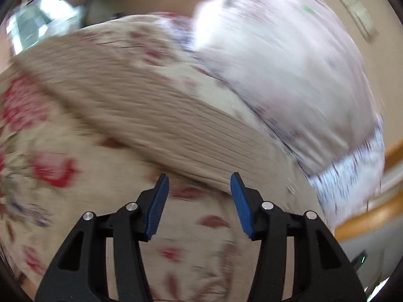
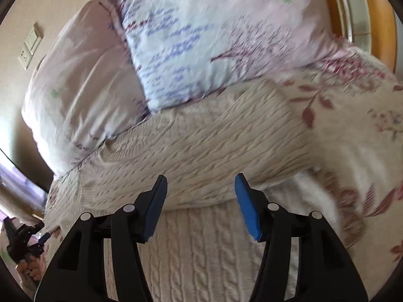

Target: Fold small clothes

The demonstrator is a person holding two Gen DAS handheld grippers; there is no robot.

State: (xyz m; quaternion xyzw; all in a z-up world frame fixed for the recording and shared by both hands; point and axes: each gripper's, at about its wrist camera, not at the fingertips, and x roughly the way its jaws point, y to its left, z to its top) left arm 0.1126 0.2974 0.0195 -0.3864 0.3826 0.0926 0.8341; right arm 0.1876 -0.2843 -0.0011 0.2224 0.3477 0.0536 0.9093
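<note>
gripper: left gripper (image 1: 199,183), blue pads spread apart, nothing between them
sweater: beige ribbed knit sweater (image 1: 151,115) just ahead, 12 o'clock, blurry
bedding: red-flowered cream bedspread (image 1: 55,168) underneath
pillow: pale pink pillow (image 1: 289,63), 1 o'clock

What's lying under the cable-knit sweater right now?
The cream cable-knit sweater lies on a floral bedspread, visible around its edges. Its far edge meets the pillows. Anything beneath the sweater's middle is covered.

Pillows (image 2: 201,37), floral bedspread (image 2: 352,130), wall sockets (image 2: 29,47).
</note>
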